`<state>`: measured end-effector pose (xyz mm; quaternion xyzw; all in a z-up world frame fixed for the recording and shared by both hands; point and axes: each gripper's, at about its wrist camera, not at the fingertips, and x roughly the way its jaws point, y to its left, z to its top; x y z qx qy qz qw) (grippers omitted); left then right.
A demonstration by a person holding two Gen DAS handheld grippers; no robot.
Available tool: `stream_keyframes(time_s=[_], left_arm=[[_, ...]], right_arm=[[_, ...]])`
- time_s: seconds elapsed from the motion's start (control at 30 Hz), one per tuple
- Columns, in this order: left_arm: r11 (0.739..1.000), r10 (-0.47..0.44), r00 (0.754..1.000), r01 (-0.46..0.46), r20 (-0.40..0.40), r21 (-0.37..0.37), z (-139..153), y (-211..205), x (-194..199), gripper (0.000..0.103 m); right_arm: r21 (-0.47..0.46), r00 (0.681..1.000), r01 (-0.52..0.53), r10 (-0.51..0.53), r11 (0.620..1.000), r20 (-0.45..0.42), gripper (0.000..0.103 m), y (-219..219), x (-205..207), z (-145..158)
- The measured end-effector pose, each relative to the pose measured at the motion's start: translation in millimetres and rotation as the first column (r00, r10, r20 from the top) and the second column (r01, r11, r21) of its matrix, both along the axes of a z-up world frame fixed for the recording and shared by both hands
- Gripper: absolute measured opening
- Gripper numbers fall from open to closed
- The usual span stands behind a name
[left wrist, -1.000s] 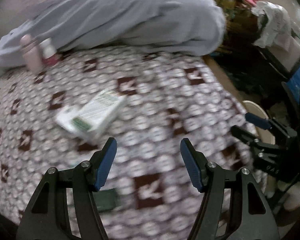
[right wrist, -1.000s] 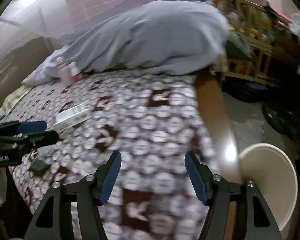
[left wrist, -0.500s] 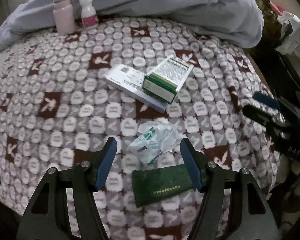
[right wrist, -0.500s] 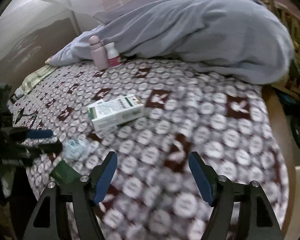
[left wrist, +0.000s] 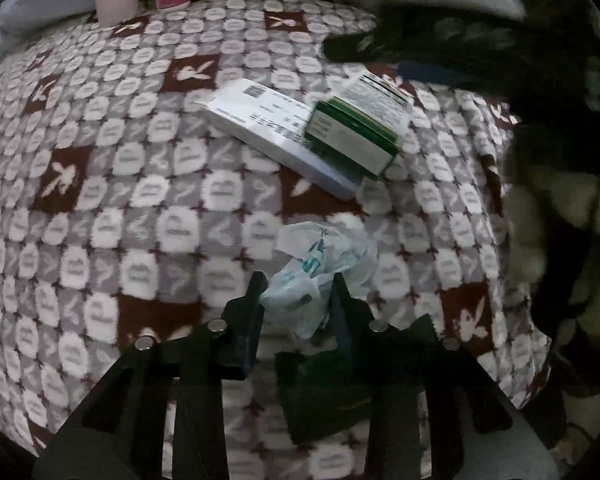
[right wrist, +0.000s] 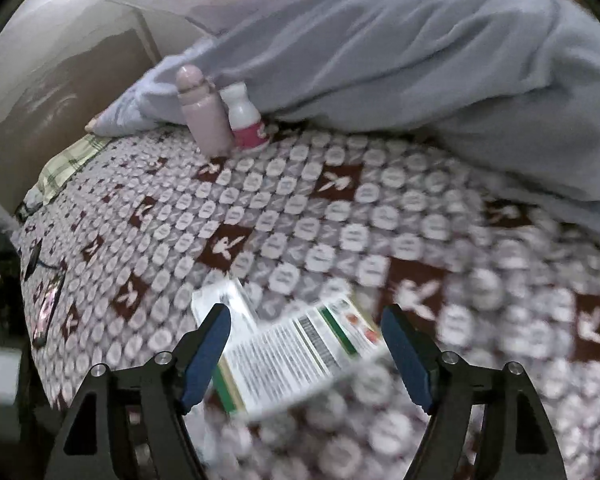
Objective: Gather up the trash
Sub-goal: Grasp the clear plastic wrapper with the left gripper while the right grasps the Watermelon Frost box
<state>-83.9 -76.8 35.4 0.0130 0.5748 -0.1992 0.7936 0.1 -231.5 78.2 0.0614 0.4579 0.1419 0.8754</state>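
A crumpled clear plastic wrapper (left wrist: 320, 256) with teal print lies on the patterned bed cover (left wrist: 140, 200). My left gripper (left wrist: 298, 296) is closing on it, and both fingers touch its lower part. A dark green packet (left wrist: 324, 384) lies just below, partly under the fingers. Further back, a green-and-white box (left wrist: 356, 124) rests on a flat white box (left wrist: 268, 128). My right gripper (right wrist: 306, 340) hovers over the green-and-white box (right wrist: 292, 356). Its jaws are opening, with the box lying between them untouched.
A pink bottle (right wrist: 204, 116) and a small white bottle with a pink label (right wrist: 246, 120) stand at the back against a bunched grey blanket (right wrist: 380, 60). A dark phone-like thing (right wrist: 48, 308) lies near the bed's left edge.
My left gripper has come down onto the wrapper and its jaws have narrowed around it. My right gripper has swung left across the bed to above the boxes, and its jaws have widened.
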Motion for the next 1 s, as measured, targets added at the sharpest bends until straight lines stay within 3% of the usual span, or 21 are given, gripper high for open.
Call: stream_keyframes(time_s=[0.1,0.27,0.47,0.63,0.7,0.77,1.0], left_arm=[[1.0,0.009,1.0,-0.009,0.009,-0.013,3,6,3,0.024],[1.0,0.002,1.0,-0.001,0.023,-0.027,5,5,8,0.023],[0.999,0.015,1.0,-0.014,0.024,-0.043,5,3,10,0.022],[0.999,0.032,0.999,-0.031,0.044,-0.03,11,9,9,0.022],[0.999,0.041,0.998,-0.039,0.05,-0.032,15,12,7,0.022],[0.999,0.045,0.997,-0.043,0.058,-0.034,20,13,7,0.022],[0.998,0.016,0.995,-0.009,0.103,-0.067,42,-12,-2,0.021]], right_arm=[[-0.038,0.996,-0.072,0.07,0.997,-0.051,0.075,14,5,-14],[-0.21,0.99,-0.138,0.127,0.968,-0.066,0.075,-2,-23,-16],[-0.126,0.997,-0.054,0.046,0.991,-0.063,0.082,-36,-33,-14],[0.024,0.985,-0.026,0.03,0.999,-0.169,0.082,-26,-27,-44],[0.047,0.991,0.004,0.002,0.999,-0.131,0.067,-25,-34,-42],[0.041,0.994,-0.008,0.012,0.999,-0.105,0.062,-20,-41,-35],[-0.013,0.998,-0.06,0.06,0.998,0.01,0.06,-35,-79,11]])
